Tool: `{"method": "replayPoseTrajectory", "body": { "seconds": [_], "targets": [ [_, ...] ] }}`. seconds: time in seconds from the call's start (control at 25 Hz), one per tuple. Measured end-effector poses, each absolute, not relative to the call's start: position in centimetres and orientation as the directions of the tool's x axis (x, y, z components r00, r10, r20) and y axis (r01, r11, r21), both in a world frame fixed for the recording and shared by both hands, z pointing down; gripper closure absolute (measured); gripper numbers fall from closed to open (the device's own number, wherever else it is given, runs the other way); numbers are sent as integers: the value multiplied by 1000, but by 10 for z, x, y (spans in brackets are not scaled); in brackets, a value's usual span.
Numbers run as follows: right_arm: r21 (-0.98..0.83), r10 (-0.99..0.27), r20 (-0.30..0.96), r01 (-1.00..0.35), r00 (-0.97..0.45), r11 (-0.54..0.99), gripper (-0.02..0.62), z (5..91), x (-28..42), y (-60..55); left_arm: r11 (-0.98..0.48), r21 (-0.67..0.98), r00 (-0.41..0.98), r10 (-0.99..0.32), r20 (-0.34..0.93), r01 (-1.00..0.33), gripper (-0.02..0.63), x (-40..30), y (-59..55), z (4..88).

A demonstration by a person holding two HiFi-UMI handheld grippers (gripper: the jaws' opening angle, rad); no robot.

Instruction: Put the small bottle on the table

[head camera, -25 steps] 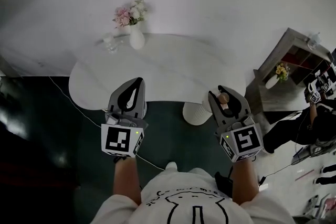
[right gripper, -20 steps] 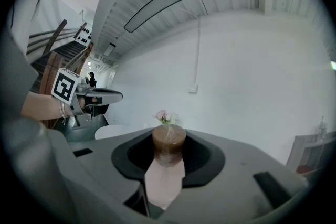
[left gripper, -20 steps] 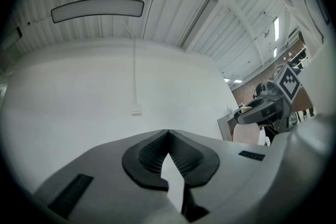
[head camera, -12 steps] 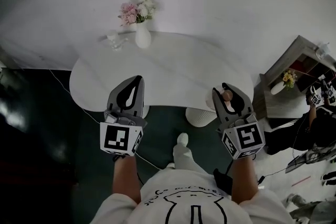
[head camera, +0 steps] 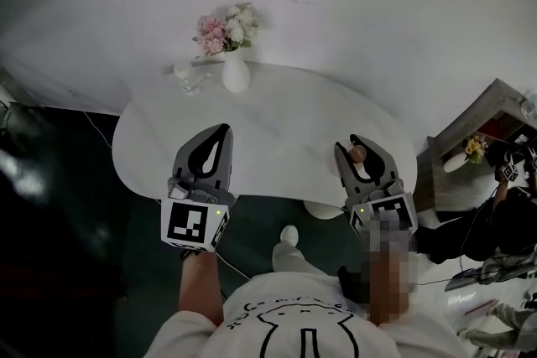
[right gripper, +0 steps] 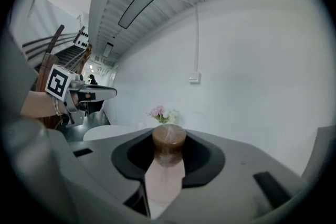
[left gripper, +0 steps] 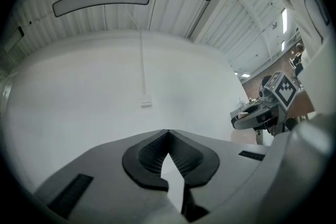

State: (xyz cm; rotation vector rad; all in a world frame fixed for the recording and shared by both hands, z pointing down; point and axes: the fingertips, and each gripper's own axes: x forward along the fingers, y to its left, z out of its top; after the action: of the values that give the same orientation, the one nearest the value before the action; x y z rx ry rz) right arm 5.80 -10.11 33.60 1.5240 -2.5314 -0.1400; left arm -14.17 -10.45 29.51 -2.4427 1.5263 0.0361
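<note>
The right hand-held gripper stays clamped on the small bottle, the left hand-held gripper is pressed together and empty, and the person has stepped in so both now overhang the near edge of the counter, so lowering the bottle looks next, well short of the vase.

I see my left tongs lower left of centre, tips together, overlapping the white desk in frame. My right tongs, lower right, clasp a brown-capped bottle. Upper centre, at the desk's far edge, stand a vase of flowers and a glass just left.
</note>
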Motion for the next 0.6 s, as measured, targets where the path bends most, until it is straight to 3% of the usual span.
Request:
{"method": "replayPoseTrajectory", "body": {
  "seconds": [0.6],
  "targets": [
    [117, -824, 159, -819, -543, 562, 479, 368, 50, -260, -372, -201, 400, -909, -118, -906, 603, -135, -238, 308]
  ]
}}
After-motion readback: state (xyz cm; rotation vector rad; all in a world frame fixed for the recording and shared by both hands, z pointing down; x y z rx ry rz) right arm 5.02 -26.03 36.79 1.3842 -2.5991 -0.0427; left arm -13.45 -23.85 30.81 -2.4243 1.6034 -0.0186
